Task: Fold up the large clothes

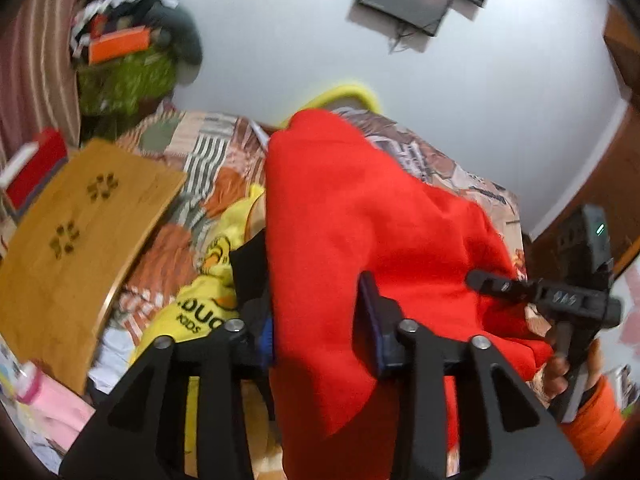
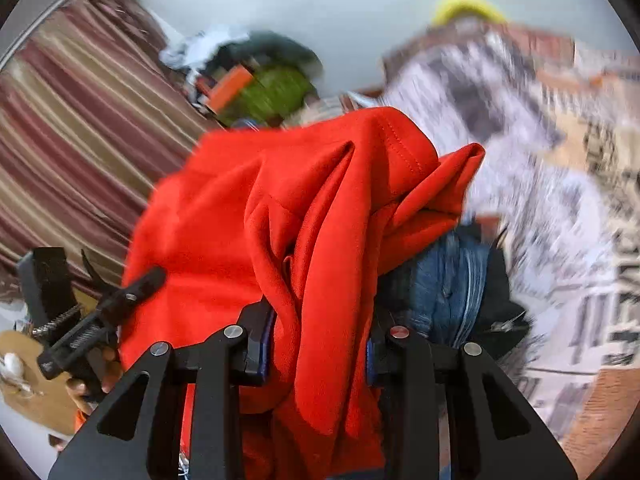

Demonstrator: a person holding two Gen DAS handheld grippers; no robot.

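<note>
A large red garment point(image 1: 360, 208) hangs over a bed with a patterned cover point(image 1: 208, 152). In the left wrist view my left gripper point(image 1: 316, 320) has its jaws spread around a flat stretch of the red cloth, which lies loose between them, so it is open. In the right wrist view the red garment point(image 2: 320, 200) is bunched into folds, and my right gripper point(image 2: 320, 340) is shut on that bunch. The right gripper point(image 1: 480, 282) also shows at the cloth's right edge, held by a hand in an orange sleeve point(image 1: 596, 412).
A yellow duck-print garment point(image 1: 208, 292) lies on the bed to the left of the red one. Folded blue jeans point(image 2: 448, 292) sit right of my right gripper. A wooden lap table point(image 1: 80, 232) stands at the left, with striped curtains point(image 2: 80, 140) and a cluttered pile point(image 1: 124, 76) behind.
</note>
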